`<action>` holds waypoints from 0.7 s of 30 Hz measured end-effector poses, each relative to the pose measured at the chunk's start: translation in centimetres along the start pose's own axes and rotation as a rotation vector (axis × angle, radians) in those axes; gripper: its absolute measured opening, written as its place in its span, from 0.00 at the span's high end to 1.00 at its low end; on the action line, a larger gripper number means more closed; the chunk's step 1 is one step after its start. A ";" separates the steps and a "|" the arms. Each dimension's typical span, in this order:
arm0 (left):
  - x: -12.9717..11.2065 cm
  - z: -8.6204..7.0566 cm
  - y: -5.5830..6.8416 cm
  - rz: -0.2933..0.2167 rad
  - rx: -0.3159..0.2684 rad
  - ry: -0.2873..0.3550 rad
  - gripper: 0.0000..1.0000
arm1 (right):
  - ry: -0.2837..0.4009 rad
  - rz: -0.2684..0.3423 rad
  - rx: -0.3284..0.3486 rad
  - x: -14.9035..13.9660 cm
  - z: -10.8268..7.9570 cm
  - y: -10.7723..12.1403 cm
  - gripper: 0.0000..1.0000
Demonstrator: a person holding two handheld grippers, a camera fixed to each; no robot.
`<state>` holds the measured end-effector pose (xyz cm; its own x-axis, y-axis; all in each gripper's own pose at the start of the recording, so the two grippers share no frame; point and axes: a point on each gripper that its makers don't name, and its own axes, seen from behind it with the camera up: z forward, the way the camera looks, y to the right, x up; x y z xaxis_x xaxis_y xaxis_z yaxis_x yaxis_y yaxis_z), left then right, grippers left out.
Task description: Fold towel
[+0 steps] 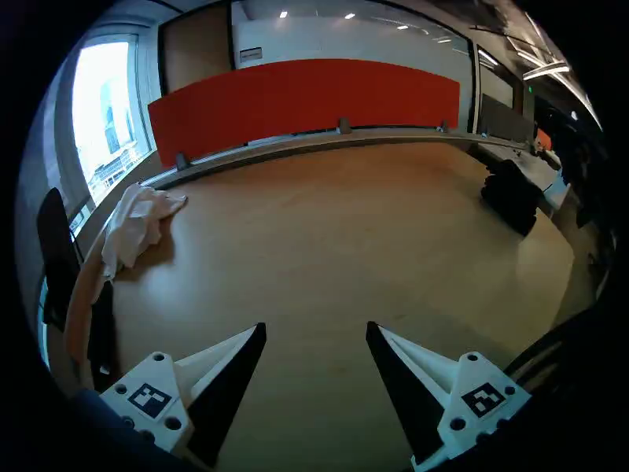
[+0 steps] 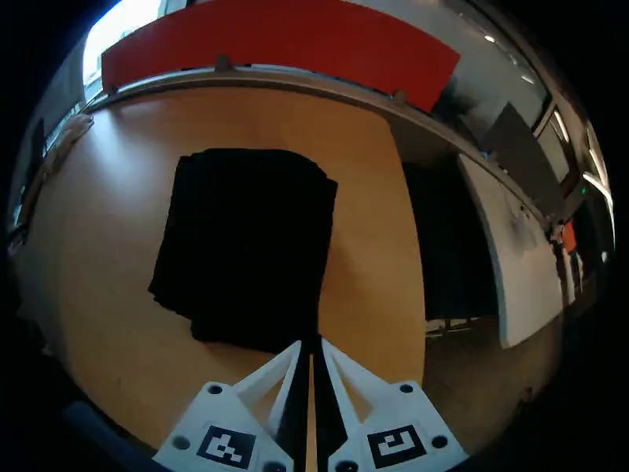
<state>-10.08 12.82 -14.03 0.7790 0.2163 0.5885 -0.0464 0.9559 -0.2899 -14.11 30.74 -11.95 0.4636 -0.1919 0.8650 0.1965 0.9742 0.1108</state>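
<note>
Right gripper (image 2: 312, 344), closed at the near edge of the folded black towel (image 2: 244, 236) on the table (image 2: 102, 259), hold uncertain; left gripper (image 1: 315, 326) wide open, empty: if cloth is pinched, withdrawing could drag the fold apart.

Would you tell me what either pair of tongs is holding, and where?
Left tongs: nothing. Right tongs, shut, meet the folded black cloth towel at its near edge; grip unclear.

The towel (image 2: 244, 244) is black and folded into a thick, roughly rectangular stack. It lies flat on the tabletop (image 2: 369, 236) near its right edge, its layers slightly offset at the near-left corner.
</note>
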 end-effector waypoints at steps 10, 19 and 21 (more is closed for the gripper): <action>-0.1 0.1 0.1 -0.001 -0.001 -0.007 0.06 | -0.022 0.010 -0.005 -0.8 0.6 0.1 0.97; -0.1 0.4 0.2 0.003 -0.003 -0.009 0.06 | 0.000 0.002 0.000 -0.2 0.6 -0.3 0.94; 0.0 0.4 0.3 0.003 -0.004 -0.009 0.06 | 0.004 -0.002 0.000 -0.1 0.5 -0.3 0.92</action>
<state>-10.37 13.16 -13.80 0.7733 0.2213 0.5942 -0.0466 0.9544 -0.2948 -14.66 30.48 -11.80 0.4664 -0.1940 0.8630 0.1972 0.9739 0.1123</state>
